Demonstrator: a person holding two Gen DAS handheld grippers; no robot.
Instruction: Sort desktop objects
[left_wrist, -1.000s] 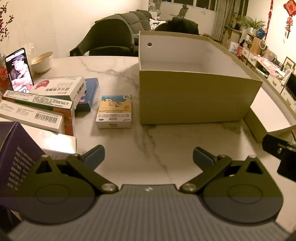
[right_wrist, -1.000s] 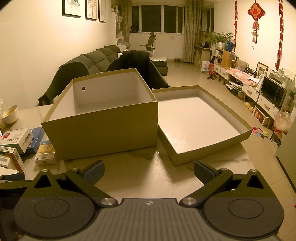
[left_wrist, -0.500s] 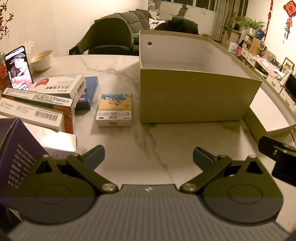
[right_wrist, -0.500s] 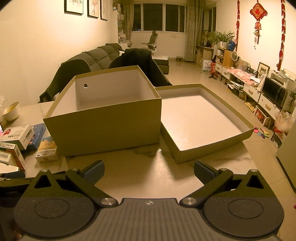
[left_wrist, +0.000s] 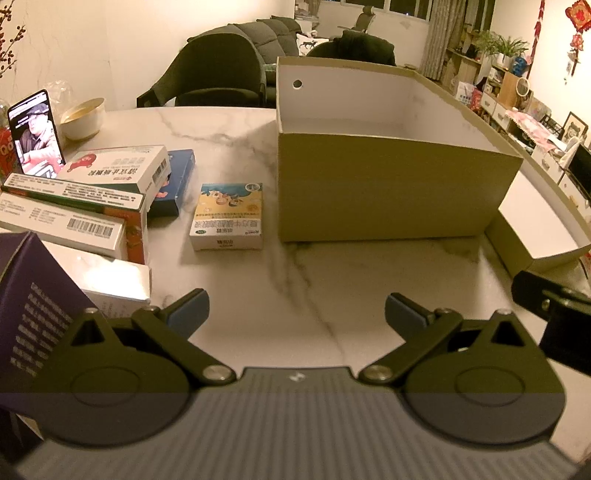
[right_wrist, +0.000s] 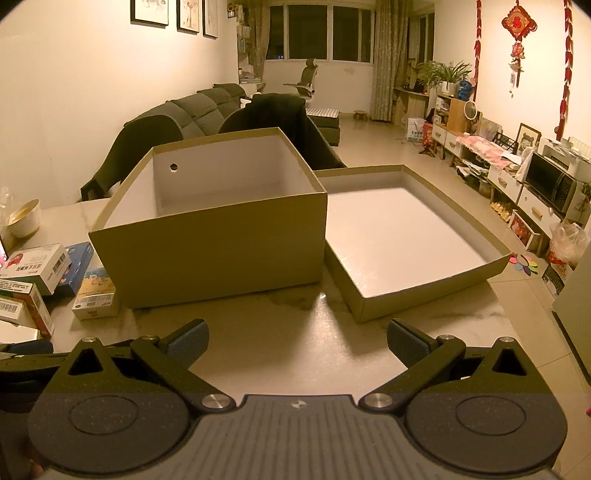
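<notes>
Left wrist: purple box (left_wrist: 26, 295) cut off.

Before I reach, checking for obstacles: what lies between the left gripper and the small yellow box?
Only bare marble table lies between the left gripper and the small yellow box, seen in the left wrist view.

Two matching black hand-held grippers with blue-grey finger pads

The left hand-held gripper (left_wrist: 295, 312) has a ribbed grey body with a small pale mark at its front edge; two matt black housings flank it, each with a round recessed disc and a triangular cut-out; angled black link arms run from silver screws to short fingers (left_wrist: 190, 310) faced in blue-grey pads; smaller silver screws sit along the links; the right hand-held gripper (right_wrist: 295, 341) is the same build, its black housings finely speckled, its pads (right_wrist: 404, 343) textured; a black part of it with one small screw shows at the right edge of the left wrist view.
</notes>
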